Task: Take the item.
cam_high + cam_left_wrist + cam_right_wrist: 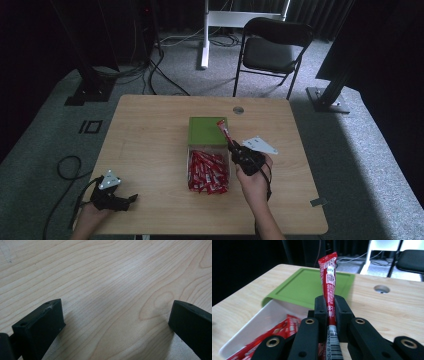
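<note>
My right gripper [234,146] [331,305] is shut on a long red sachet [223,130] [328,277], which sticks out past the jaws over the right rim of a white box [189,152] [259,320]. Several more red sachets [207,171] [277,332] lie in that box. Its green lid [206,131] [312,286] covers the far part. Near the table's front left corner my left gripper [131,199] [116,322] rests low over bare wood, jaws wide open with nothing between them.
The wooden table [150,130] has a round cable hole [238,110] [381,289] behind the box. A black folding chair [272,47] and a white stand leg [204,35] are beyond the far edge. A cable [67,167] lies on the floor at the left.
</note>
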A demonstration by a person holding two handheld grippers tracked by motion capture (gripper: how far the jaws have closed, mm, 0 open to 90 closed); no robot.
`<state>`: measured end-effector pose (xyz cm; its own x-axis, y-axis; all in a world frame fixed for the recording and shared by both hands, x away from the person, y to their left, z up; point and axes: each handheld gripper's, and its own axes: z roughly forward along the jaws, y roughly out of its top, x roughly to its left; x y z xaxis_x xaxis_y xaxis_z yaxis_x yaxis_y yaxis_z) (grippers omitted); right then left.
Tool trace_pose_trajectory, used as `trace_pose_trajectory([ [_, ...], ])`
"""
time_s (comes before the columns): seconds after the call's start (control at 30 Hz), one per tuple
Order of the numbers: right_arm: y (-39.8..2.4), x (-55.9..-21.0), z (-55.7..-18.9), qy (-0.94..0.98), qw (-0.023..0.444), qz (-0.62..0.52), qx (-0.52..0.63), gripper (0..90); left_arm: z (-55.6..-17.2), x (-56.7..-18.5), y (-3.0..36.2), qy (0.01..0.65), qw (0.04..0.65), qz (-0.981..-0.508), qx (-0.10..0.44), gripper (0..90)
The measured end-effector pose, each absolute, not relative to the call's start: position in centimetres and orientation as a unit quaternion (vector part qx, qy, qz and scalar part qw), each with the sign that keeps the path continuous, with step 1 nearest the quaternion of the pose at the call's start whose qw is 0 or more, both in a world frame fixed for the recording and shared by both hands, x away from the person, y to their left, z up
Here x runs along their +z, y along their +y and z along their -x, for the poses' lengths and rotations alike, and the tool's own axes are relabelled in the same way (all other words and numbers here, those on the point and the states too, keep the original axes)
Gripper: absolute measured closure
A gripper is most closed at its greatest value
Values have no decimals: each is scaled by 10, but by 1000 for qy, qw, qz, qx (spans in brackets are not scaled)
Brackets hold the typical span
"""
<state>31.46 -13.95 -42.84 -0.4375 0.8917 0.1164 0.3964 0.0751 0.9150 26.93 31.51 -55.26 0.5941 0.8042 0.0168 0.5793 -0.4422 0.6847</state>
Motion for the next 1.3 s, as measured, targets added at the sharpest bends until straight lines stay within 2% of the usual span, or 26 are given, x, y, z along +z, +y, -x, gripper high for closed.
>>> trace_pose_trajectory([
  [0.47,-158,-451,-328,659,279,-513,474,823,-269,-553,315,416,325,-831,173,8],
  [1.3,-165,-516,-349,651,228,-580,433,823,-269,-553,315,416,325,-831,173,8],
])
